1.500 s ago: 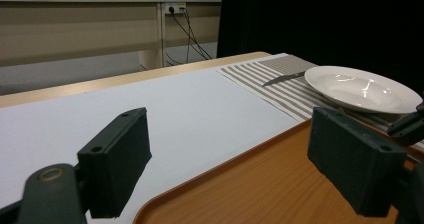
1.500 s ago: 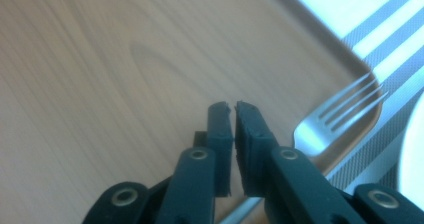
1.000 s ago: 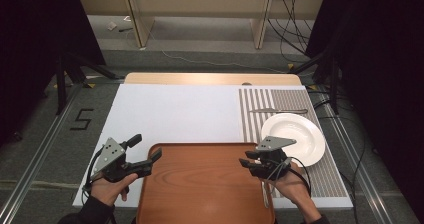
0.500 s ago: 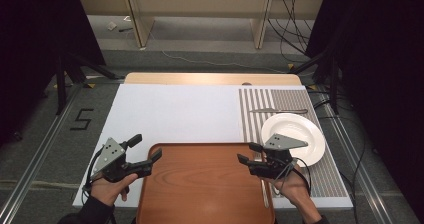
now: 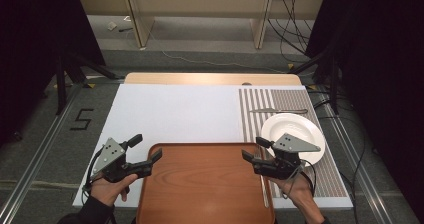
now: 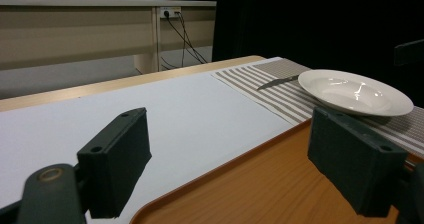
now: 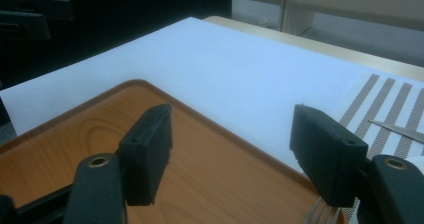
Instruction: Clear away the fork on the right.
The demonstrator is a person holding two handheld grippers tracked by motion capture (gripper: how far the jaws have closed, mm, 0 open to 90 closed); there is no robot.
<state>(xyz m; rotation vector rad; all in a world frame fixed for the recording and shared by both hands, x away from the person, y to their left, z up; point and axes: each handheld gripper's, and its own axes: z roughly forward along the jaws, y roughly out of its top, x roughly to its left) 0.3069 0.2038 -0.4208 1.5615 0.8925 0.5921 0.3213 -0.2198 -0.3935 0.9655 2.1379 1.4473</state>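
A tray (image 5: 205, 184) sits at the near edge of the table (image 5: 210, 79), on a sheet (image 5: 175, 114). A striped mat (image 5: 300, 101) lies to the right of the sheet, with a plate (image 5: 295, 129) on it and a knife (image 5: 277, 110) just behind the plate. A fork (image 5: 263, 184) lies along the tray's right edge. The left gripper (image 5: 145, 153) hangs over the tray's left edge, the right gripper (image 5: 254, 150) over its right edge.

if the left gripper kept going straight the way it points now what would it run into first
Probably the white plate. The left gripper points across the wooden tray, open and holding nothing, and its own view looks over the tray's bare surface toward the plate on the striped mat. Height is unclear.
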